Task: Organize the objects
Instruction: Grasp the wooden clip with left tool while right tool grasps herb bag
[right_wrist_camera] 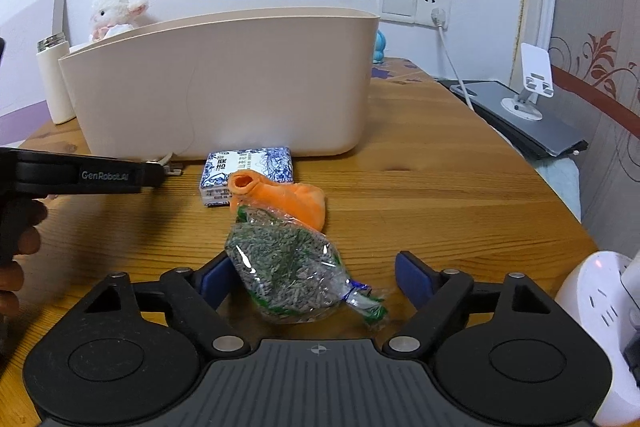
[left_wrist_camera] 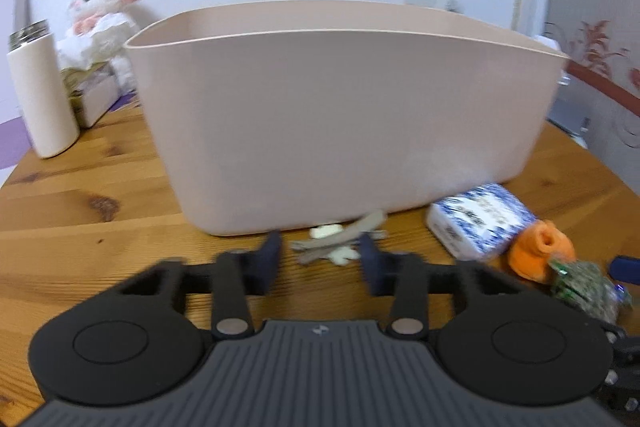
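Your left gripper (left_wrist_camera: 320,259) is spread, holding nothing, and points at the clip (left_wrist_camera: 340,239) lying at 12 o'clock just ahead of its fingertips, against the foot of the bin (left_wrist_camera: 340,115). At 2 o'clock from it sit the packet (left_wrist_camera: 480,223) and the orange cloth (left_wrist_camera: 540,251). Your right gripper (right_wrist_camera: 316,279) is also spread wide, with the herb bag (right_wrist_camera: 288,267) lying on the table (right_wrist_camera: 440,195) between its fingers (right_wrist_camera: 412,275), not pinched. Beyond the bag at 12 o'clock the cloth rests against the packet, which touches the bin. The bottle (left_wrist_camera: 40,95) stands at 10 o'clock.
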Demonstrator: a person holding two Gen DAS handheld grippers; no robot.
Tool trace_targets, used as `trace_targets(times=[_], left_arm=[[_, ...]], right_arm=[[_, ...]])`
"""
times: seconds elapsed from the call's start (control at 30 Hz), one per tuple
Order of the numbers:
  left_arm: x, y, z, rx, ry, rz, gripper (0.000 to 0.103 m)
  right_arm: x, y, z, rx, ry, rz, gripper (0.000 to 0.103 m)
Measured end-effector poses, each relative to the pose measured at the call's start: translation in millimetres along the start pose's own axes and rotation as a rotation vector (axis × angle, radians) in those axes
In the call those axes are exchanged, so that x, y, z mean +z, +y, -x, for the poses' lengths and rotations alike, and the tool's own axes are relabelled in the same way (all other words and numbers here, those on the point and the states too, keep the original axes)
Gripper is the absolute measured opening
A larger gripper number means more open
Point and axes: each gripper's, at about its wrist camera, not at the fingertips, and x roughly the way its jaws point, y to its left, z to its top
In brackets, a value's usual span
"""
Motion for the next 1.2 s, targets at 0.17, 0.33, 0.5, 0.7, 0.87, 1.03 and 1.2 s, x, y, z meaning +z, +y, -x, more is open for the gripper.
trace_targets(times=[0.17, 0.33, 0.5, 0.7, 0.87, 1.03, 1.2], left_arm=[[1, 2, -1, -0.016, 0.000, -0.004, 0.038], [4, -2, -8, 0.043, 0.038, 0.013, 0.100], [6, -4, -13, 0.042, 0.060, 0.012, 0.103], [13, -6, -23, 0.118, 0.058, 0.072, 0.103], [15, -1, -25, 0.133, 0.055, 0.086, 0.102], [16, 1, -16, 0.125, 0.030, 0.079, 0.059], [15, 4, -11, 0.099, 0.021, 0.071, 0.045]], right_arm=[[0, 6, 8, -0.003, 0.022, -0.002, 0.066], [-4, 3, 12, 0.005, 0.022, 0.000, 0.067], [-3, 0, 13, 0.007, 0.025, 0.011, 0.071], [1, -10, 6, -0.003, 0.018, -0.016, 0.075], [2, -12, 5, 0.009, 0.012, -0.020, 0.063], [1, -18, 8, 0.022, 0.005, -0.054, 0.054], [0, -16, 10, 0.050, 0.014, -0.066, 0.053]])
